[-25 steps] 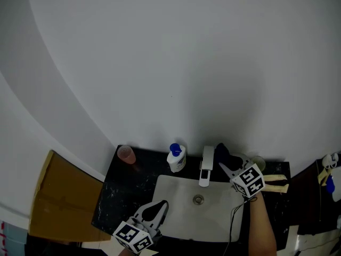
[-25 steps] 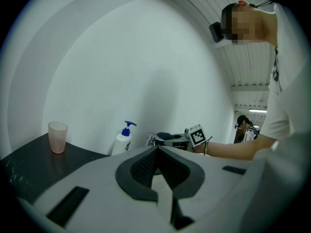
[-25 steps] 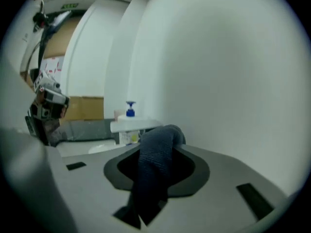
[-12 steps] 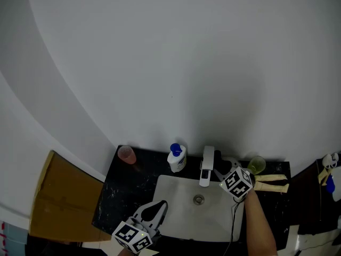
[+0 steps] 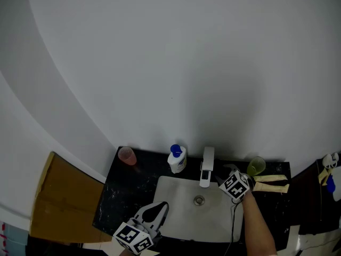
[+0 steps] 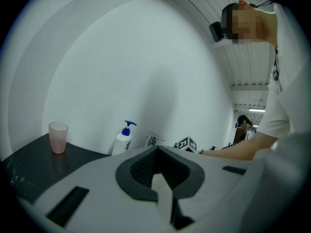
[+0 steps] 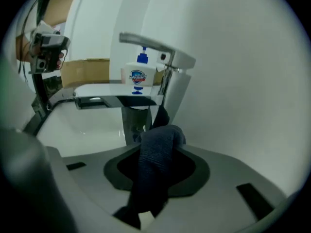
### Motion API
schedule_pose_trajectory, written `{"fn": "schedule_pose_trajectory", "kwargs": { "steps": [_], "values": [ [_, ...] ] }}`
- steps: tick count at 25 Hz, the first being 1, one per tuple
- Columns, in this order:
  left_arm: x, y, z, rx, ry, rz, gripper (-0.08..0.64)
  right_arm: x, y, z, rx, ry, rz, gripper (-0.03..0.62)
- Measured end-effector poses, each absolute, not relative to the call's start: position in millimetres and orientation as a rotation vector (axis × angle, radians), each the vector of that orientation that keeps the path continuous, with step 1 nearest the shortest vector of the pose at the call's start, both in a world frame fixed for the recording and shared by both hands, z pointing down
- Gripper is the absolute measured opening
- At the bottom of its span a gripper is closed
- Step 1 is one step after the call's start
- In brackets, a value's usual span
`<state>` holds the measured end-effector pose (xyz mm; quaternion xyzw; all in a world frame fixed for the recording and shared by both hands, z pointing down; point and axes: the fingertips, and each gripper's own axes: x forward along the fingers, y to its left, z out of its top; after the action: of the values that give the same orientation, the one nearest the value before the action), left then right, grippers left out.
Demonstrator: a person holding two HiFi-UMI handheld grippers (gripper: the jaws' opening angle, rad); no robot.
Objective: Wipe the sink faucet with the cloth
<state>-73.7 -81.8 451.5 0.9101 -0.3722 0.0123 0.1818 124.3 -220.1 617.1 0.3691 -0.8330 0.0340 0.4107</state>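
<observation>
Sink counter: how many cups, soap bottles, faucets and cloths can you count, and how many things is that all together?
2 cups: pink cup and green cup
1 soap bottle
1 faucet
1 cloth
Total: 5

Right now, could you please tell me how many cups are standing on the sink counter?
2. A pink cup stands at the counter's back left corner, left of the soap bottle; a green cup stands at the back right, right of the faucet. I see none hidden.
</observation>
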Motion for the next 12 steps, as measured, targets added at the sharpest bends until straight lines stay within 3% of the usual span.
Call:
{"fn": "schedule_pose_trajectory", "kwargs": {
  "steps": [4,12],
  "values": [
    [-72,-81,448,2.571,-1.054,0.042,0.0,113,-228,615,0.963,-2.191,0.136,0.121],
    [-80,-79,451,2.563,-1.066,0.032,0.0,116,-232,479,1.066,-2.411,-0.131,0.121]
  ]
}}
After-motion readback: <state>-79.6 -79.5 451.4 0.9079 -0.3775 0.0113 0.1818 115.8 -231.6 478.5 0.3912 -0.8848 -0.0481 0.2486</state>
